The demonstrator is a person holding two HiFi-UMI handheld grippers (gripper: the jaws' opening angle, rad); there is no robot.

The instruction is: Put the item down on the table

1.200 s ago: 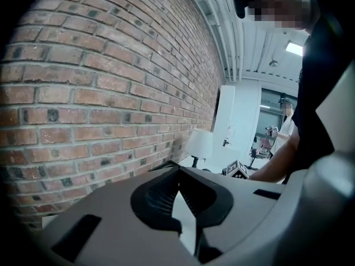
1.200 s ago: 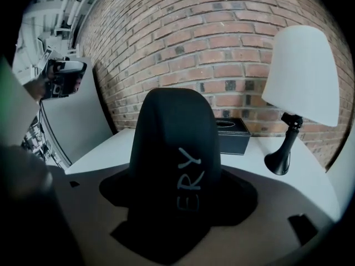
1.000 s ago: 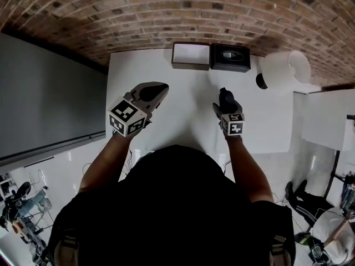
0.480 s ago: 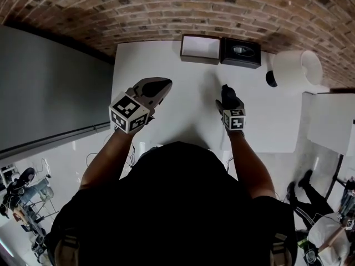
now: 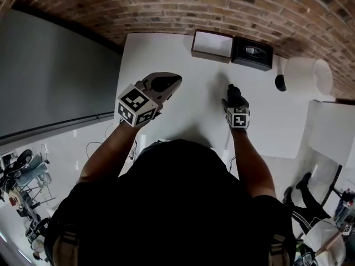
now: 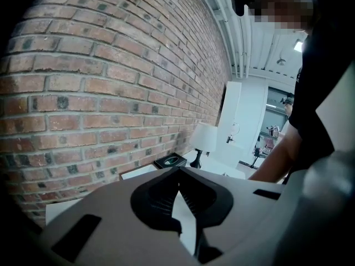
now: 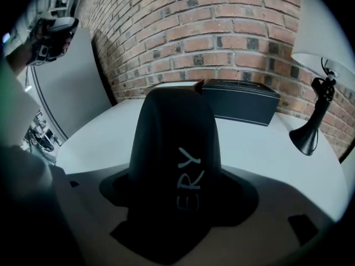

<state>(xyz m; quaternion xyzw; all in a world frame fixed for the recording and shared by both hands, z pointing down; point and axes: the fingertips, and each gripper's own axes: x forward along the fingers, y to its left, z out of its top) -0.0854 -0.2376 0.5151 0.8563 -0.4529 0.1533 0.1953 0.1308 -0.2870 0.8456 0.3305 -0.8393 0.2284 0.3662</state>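
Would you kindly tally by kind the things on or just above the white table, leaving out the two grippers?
boxes: 2, the brown box and the black box
lamp: 1
black item, held in the right jaws: 1
Total: 4

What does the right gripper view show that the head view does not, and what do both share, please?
Only the right gripper view: the pale letters ERY on the black item clamped in the right gripper. Only the head view: the person's head and shoulders, both forearms, and the marker cubes on the grippers. Both: the white table, the open box, the black box beside it, the lamp and the brick wall.
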